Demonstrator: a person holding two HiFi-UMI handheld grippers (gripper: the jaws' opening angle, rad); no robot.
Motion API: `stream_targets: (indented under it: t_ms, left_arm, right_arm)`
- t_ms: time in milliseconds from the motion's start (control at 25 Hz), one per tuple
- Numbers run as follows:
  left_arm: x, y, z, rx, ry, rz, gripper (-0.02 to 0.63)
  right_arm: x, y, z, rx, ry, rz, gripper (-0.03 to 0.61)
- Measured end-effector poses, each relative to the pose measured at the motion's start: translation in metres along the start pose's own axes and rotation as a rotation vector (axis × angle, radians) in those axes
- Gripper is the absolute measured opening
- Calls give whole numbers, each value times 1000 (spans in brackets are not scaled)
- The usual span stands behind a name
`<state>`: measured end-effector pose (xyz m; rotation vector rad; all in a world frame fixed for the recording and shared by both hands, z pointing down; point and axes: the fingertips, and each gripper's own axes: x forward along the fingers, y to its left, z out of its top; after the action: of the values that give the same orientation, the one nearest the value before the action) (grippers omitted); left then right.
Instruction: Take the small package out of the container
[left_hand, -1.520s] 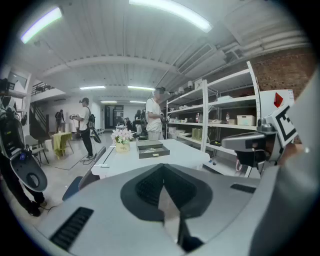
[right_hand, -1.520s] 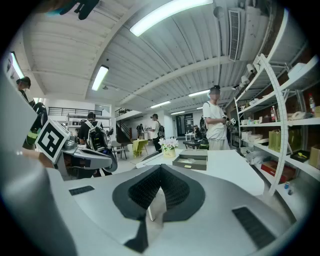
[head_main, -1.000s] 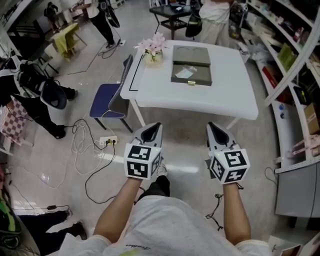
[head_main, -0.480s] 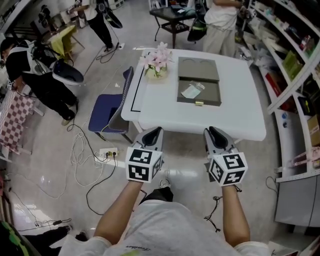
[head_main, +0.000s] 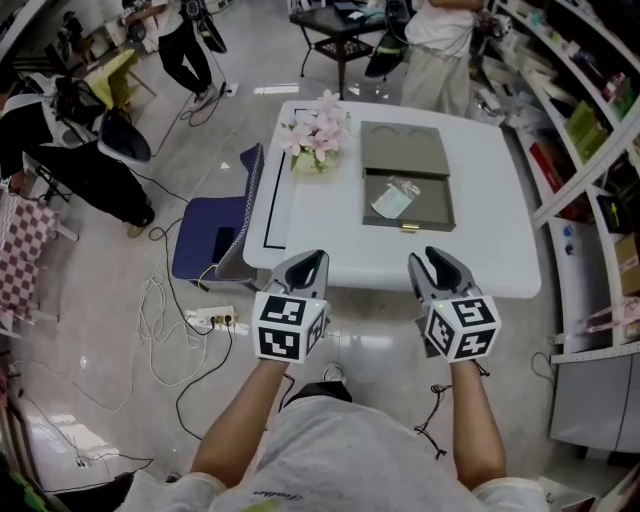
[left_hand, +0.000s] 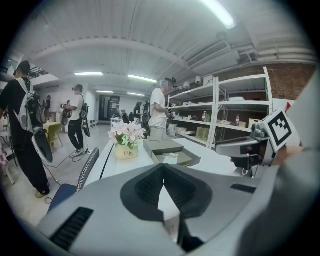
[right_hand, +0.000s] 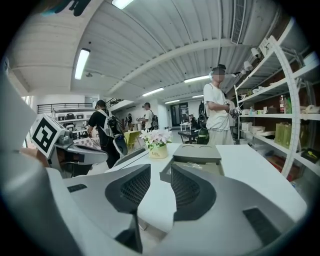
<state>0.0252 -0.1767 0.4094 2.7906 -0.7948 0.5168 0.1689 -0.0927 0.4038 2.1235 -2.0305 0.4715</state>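
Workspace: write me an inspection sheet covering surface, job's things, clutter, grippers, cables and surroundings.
surface: white table, mostly bare.
job's things: grey container lies open on the table, lid folded back; small package inside it, untouched.
clutter: flower pot at the table's far left.
grippers: left gripper shut, empty; right gripper opening, nothing between its jaws; both short of the table.
cables: power strip and loose cables on the floor, left of the person.
surroundings: blue chair at the table's left side, shelves on the right, people standing beyond.
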Motion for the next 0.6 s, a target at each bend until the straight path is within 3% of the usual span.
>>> stream_targets:
  t_ms: [320, 600]
  left_arm:
    - [22, 25, 14, -6, -17, -9, 3]
    - [47, 29, 18, -8, -9, 0, 3]
  right_arm:
    - [32, -20, 17, -15, 17, -23, 143]
    - [58, -40, 16, -25, 70, 28, 173]
